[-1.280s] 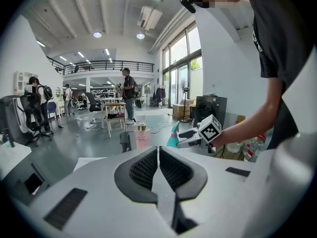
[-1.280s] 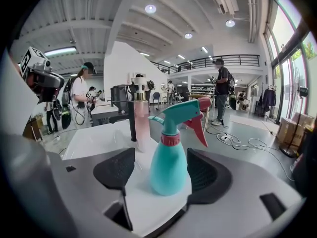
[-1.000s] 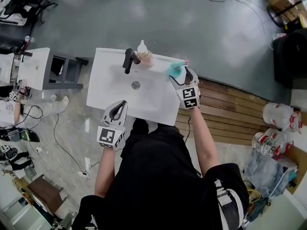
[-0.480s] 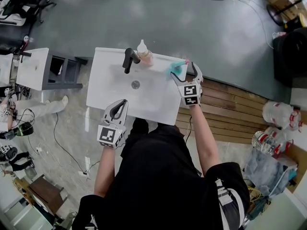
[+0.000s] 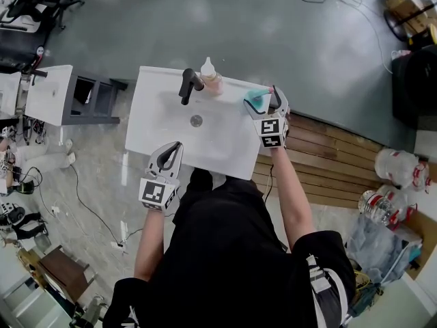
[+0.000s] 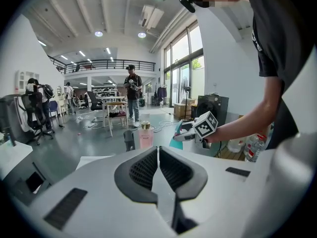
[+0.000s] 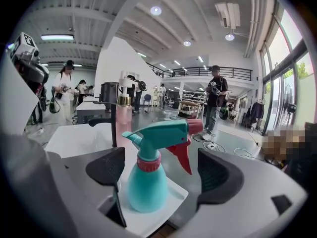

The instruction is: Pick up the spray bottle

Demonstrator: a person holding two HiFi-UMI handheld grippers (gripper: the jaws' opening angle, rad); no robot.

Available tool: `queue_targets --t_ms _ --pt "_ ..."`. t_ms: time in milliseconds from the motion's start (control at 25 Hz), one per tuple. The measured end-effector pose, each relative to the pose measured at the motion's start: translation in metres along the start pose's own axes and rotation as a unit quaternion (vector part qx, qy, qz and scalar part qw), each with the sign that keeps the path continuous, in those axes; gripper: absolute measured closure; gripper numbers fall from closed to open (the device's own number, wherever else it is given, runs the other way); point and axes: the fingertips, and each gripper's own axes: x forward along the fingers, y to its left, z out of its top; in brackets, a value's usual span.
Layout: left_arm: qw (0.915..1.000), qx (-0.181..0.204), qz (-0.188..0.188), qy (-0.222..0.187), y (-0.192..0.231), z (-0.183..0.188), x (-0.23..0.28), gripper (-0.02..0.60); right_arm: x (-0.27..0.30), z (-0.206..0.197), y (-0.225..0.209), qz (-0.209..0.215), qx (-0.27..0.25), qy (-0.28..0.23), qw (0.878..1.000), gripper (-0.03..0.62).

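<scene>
Right gripper (image 7: 162,172), just opened, flanks bulbous spray bottle (image 7: 146,188).

Teal spray bottle (image 7: 147,185), red trigger (image 7: 182,155), white sink (image 5: 160,128)

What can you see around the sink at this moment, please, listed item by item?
Sink: one, white, in front of the person.
Faucet: one, black, at the sink's far edge.
Pink bottle: one, pink with a white top, beside the faucet.
Spray bottle: one, teal with a red trigger, upright on the sink's far right corner.
Plastic bottles: two, clear with red labels, on the floor at the right.
Side cabinet: one, white, left of the sink.
Left hand-held gripper: one, white with black pads, jaws together and empty, at the sink's near edge.
Right hand-held gripper: one, white, jaws apart and just been opening, either side of the spray bottle, pads not pressing on it.
</scene>
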Motion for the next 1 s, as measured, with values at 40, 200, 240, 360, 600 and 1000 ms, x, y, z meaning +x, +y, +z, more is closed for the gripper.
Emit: queue_targets --t_ms 40,200,240,360,600,1000 --pt "1.0000 0.000 0.001 0.001 0.001 -0.001 0.000 0.551 0.001 0.001 0.000 -0.001 0.000 0.000 1.000 0.118" --pt "1.0000 -0.001 0.002 0.001 0.004 -0.004 0.000 0.551 0.004 -0.001 0.001 -0.002 -0.004 -0.002 1.000 0.138" --pt "1.0000 -0.002 0.002 -0.001 0.005 -0.006 0.000 0.551 0.004 -0.001 0.001 -0.003 -0.006 -0.005 1.000 0.147" --pt "1.0000 -0.003 0.004 -0.002 0.006 -0.003 -0.001 0.551 0.002 0.005 0.002 -0.003 -0.008 -0.013 1.000 0.203" --pt "1.0000 -0.001 0.004 -0.005 0.006 0.000 -0.002 0.551 -0.003 0.012 0.003 0.001 -0.007 -0.020 1.000 0.255" --pt "1.0000 0.003 0.002 -0.009 0.004 0.005 -0.008 0.551 -0.012 0.013 0.008 0.005 -0.007 -0.022 1.000 0.270"
